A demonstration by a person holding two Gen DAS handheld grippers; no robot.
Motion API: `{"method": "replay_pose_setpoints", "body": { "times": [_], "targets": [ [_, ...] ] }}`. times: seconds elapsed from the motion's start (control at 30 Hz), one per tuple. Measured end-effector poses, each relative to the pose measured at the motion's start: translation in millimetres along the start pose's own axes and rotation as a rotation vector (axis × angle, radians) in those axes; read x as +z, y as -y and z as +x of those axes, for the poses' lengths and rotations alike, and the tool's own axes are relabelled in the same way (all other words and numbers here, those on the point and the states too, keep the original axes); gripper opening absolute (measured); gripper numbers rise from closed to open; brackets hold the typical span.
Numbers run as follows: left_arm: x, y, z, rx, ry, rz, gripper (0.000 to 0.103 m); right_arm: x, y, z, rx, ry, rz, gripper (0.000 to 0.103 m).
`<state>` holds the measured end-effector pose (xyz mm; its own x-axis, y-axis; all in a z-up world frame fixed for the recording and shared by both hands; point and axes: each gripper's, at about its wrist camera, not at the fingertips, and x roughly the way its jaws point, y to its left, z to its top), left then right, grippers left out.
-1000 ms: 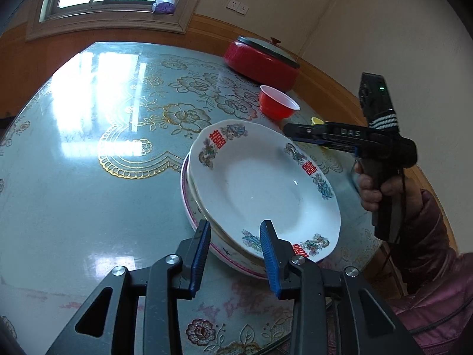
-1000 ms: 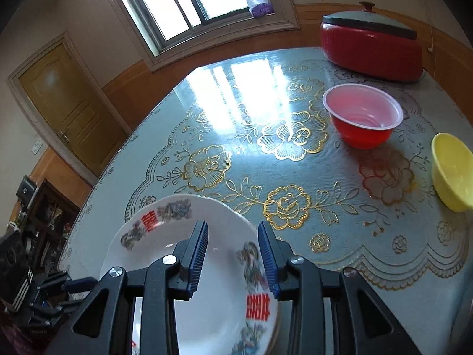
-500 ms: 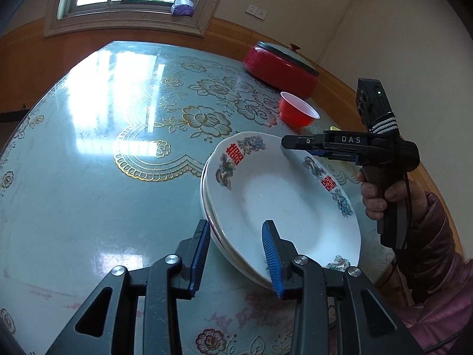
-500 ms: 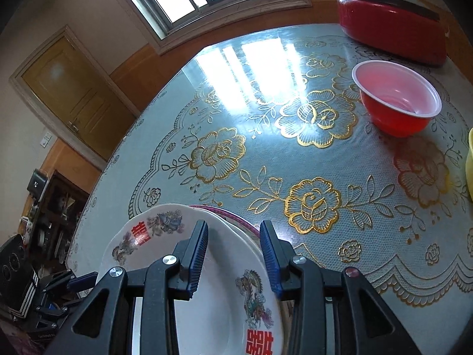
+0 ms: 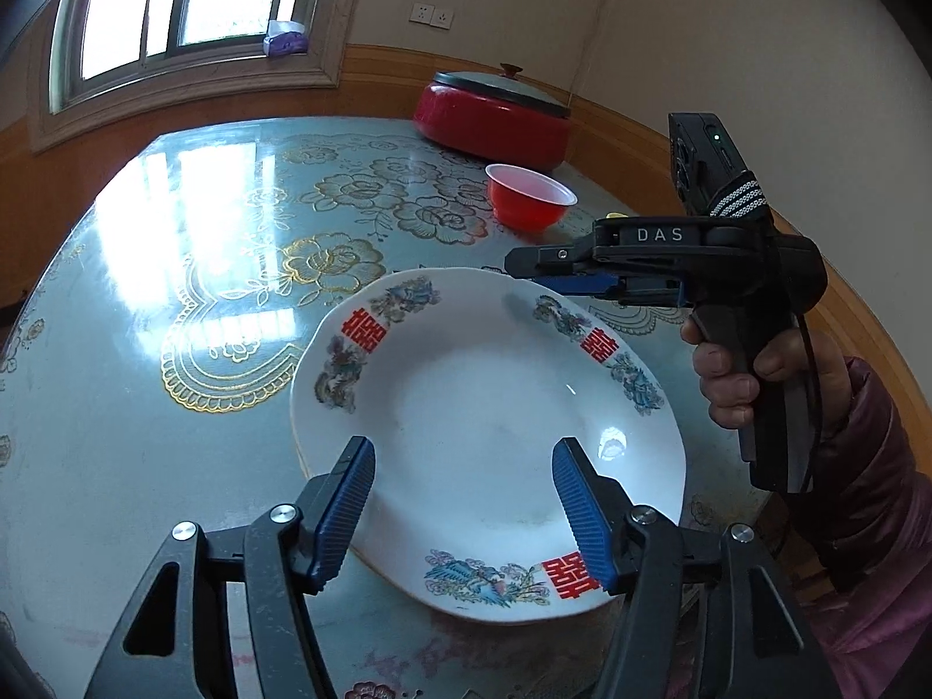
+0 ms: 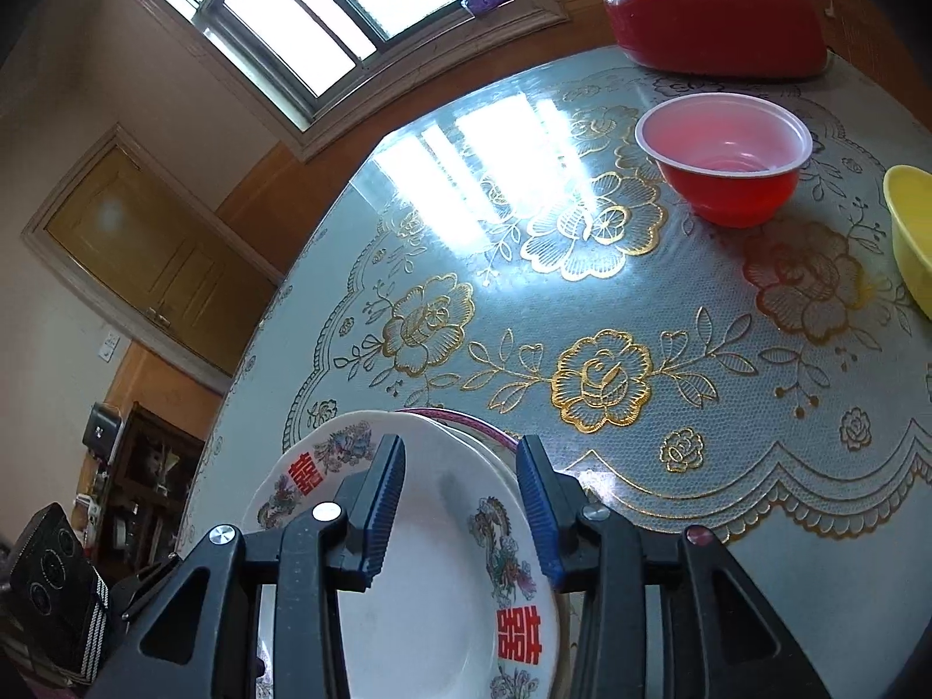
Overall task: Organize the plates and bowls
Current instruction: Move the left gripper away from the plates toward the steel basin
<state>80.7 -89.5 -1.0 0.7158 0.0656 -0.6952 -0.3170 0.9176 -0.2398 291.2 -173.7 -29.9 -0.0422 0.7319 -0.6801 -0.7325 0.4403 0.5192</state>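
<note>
Plate [image 5: 483,408] lies stacked below left gripper [image 5: 466,501], jaws just opened, empty

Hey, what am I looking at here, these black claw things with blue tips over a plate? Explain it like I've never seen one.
These are two hand-held grippers; a person squeezes a handle to work each. Each carries a camera looking along its blue fingers, so one picture comes from the left gripper and one from the right gripper. A floral table holds a white plate on top of a stack, a red bowl, a yellow bowl and a red lidded pot. The left jaws have just been opening and stand wide above the plate. The right jaws are apart too. Neither holds anything.
</note>
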Motion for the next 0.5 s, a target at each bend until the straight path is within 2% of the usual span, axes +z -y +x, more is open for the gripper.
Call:
{"method": "replay_pose_setpoints", "body": {
  "times": [0.1,0.23,0.5],
  "targets": [
    [4,5,-4,0.032,0.018,0.014,0.07,-3,-2,-12,-0.013,0.038,-0.015,0.041],
    [11,5,-5,0.115,0.036,0.013,0.071,-8,-14,-21,-0.06,0.065,-0.066,0.042],
    [16,-4,-5,0.223,0.038,-0.041,0.072,-24,-31,-31,-0.129,0.072,-0.168,0.043]
  ]
}}
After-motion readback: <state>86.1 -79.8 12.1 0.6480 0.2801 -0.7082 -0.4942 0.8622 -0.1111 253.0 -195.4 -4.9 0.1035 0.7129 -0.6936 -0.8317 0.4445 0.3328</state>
